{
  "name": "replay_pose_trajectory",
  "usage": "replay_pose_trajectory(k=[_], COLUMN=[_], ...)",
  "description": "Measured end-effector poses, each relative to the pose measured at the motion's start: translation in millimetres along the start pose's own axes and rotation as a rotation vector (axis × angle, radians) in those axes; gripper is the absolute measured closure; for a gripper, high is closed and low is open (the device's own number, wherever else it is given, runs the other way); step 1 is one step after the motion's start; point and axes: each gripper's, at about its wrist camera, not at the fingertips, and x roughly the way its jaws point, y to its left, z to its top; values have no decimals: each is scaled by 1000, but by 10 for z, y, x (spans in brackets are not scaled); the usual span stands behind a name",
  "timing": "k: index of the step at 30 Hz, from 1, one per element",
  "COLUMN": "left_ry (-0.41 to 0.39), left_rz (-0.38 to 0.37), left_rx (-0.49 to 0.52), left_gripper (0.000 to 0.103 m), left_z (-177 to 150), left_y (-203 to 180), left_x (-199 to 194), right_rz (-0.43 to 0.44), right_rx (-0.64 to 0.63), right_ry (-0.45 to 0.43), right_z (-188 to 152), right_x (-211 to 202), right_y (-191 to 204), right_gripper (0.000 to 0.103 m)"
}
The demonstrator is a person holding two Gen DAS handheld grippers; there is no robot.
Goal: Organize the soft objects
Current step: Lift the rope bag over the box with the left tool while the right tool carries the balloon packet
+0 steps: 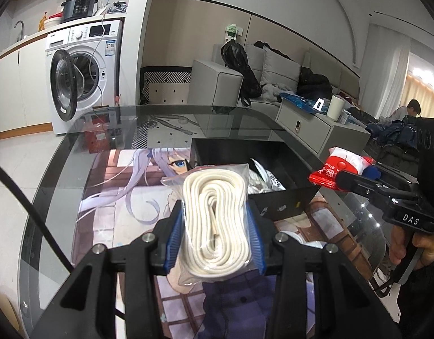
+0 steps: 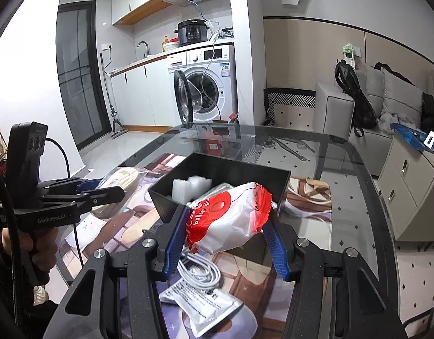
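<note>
left wrist view shows the left gripper clamped on a bagged cord, its blue fingers pressing both flanks of the coil. the bag stands between the pads, with its top rising past the fingertips and its bottom sagging below them. it is held over the tabletop, just short of the black bin.

right wrist view shows the right gripper clamped on a red-and-white packet. the packet lies crosswise between the fingers, puffed out above them and hanging just before the near wall of the bin, its crimped end jutting to the right.

risks, as i judge them: the cord's slick bag could slide down through the pads, since the grip is on loose plastic and soft coil. the puffy packet could squirm out or burst if squeezed harder. both grippers are near the same bin, so they could knock each other or nudge the bin along the glass. the bin already holds white foam and a silver pouch, so a packet dropped on top may roll off. a white cable and a flat pouch lie on the tabletop under the right gripper, and could snag it if it dips.
</note>
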Motion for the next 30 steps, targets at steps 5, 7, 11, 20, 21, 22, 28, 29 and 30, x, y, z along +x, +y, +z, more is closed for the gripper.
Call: replay_pose_trajectory(k=[5, 7, 11, 20, 21, 22, 28, 29, 30], left_ry=[-4, -6, -8, -5, -2, 1, 20, 23, 26], left_rz=[-7, -10, -13, -35, -36, -34, -37, -36, -36], left_rx=[5, 7, 1, -4, 0, 1, 7, 5, 2], left_gripper=[63, 63, 63, 63, 63, 63, 63, 63, 63], left_z=[81, 123, 209, 380, 392, 404, 450, 458, 466], left_y=[-36, -46, -66, -133, -141, -146, -178, -181, -184], left_x=[60, 92, 173, 405, 435, 459, 612, 637, 664], right_rz=[-2, -1, -5, -16, -18, -20, -23, -23, -22], right_rx=[2, 2, 5, 12, 12, 12, 17, 18, 18], right_ry=[-1, 1, 5, 27, 30, 33, 44, 44, 47], right_z=[77, 84, 118, 188, 196, 208, 245, 252, 255], right_x=[67, 79, 152, 389, 412, 443, 565, 578, 575], right_y=[-15, -20, -28, -106, -113, -122, -163, -165, -163], right_gripper=[50, 50, 50, 50, 50, 50, 50, 50, 50])
